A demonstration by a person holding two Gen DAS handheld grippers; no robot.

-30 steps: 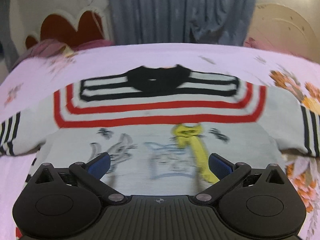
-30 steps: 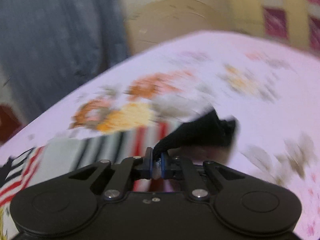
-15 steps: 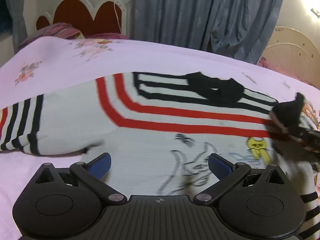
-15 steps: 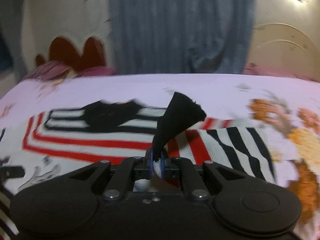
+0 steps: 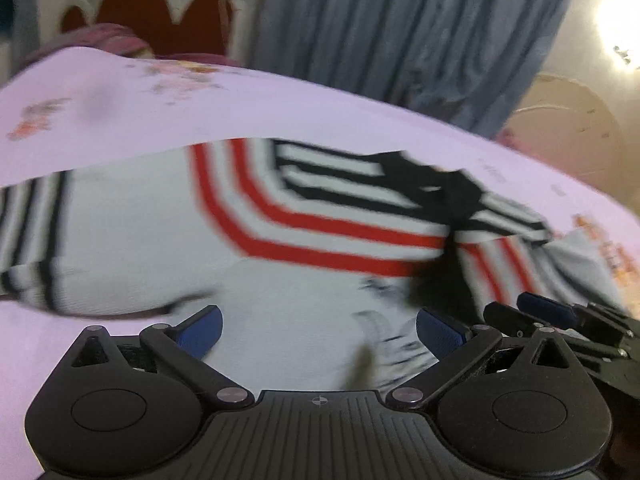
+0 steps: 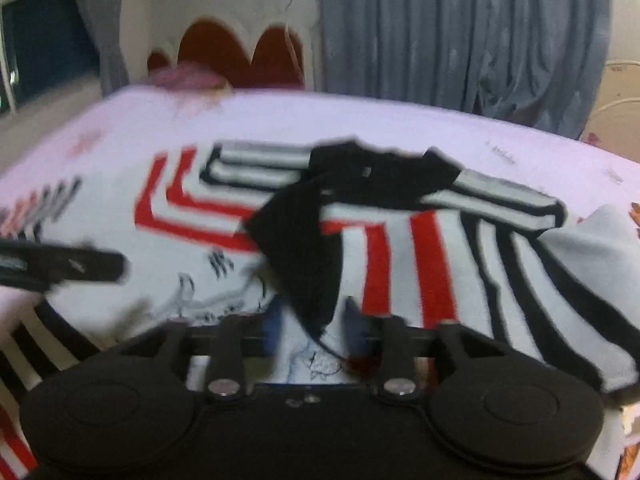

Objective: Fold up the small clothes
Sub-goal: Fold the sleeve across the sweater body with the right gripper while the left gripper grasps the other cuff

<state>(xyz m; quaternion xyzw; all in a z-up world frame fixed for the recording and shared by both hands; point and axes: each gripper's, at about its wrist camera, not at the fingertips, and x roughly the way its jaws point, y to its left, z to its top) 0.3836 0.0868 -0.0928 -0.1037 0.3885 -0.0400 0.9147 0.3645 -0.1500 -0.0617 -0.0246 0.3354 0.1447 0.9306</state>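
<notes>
A small white sweater (image 5: 160, 236) with red and black stripes and a black collar lies flat on the bed; it also shows in the right wrist view (image 6: 188, 216). Its right sleeve (image 6: 460, 264), with a black cuff (image 6: 304, 248), is folded across the chest. My right gripper (image 6: 312, 326) has its jaws apart just behind the cuff and holds nothing. My left gripper (image 5: 318, 326) is open and empty over the sweater's lower body, near the left sleeve (image 5: 36, 240). The right gripper shows at the right edge of the left wrist view (image 5: 560, 316).
The bed has a lilac sheet with flower prints (image 5: 120, 116). A red scalloped headboard (image 5: 160, 12) and pink pillow stand at the far end, with a grey-blue curtain (image 5: 380, 32) behind. The left gripper's finger shows at the left of the right wrist view (image 6: 60, 268).
My right gripper carried the sleeve cuff leftward across the sweater's chest, laid it down and opened its jaws. My left gripper swung left toward the left sleeve, staying open.
</notes>
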